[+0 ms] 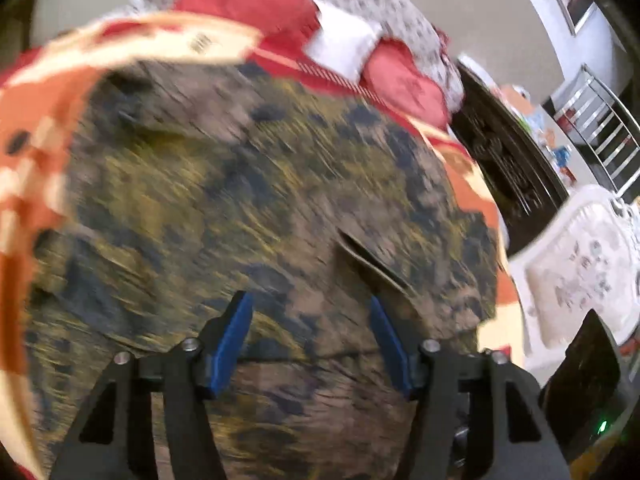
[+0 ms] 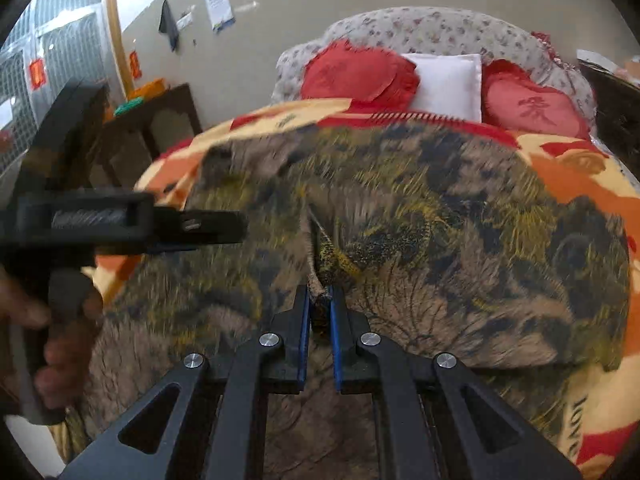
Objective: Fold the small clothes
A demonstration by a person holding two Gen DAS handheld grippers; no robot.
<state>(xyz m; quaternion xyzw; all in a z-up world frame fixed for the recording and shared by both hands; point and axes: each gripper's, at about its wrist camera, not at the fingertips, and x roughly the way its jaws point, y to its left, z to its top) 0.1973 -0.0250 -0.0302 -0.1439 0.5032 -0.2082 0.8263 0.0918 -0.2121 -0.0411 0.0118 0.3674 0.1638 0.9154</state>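
Observation:
A brown garment with yellow and dark patches (image 1: 260, 184) lies spread over the bed's orange, red and cream blanket (image 1: 36, 120); it is motion-blurred. My left gripper (image 1: 309, 299) hovers over the garment's near part, blue pads apart, with nothing pinched between them. A dark slit-like crease (image 1: 372, 258) lies just beyond its right pad. In the right wrist view the garment (image 2: 460, 208) fills the centre, and my right gripper (image 2: 320, 300) is shut on a raised fold of it. The left gripper (image 2: 236, 224) enters that view from the left, held by a hand (image 2: 56, 356).
Two red heart-shaped cushions (image 2: 360, 70) (image 2: 532, 100) and a white pillow (image 2: 448, 80) lean on the floral headboard (image 2: 432, 26). Dark wooden furniture (image 2: 160, 128) stands left of the bed, a dark cabinet (image 1: 508, 164) and a white padded seat (image 1: 580, 264) on its other side.

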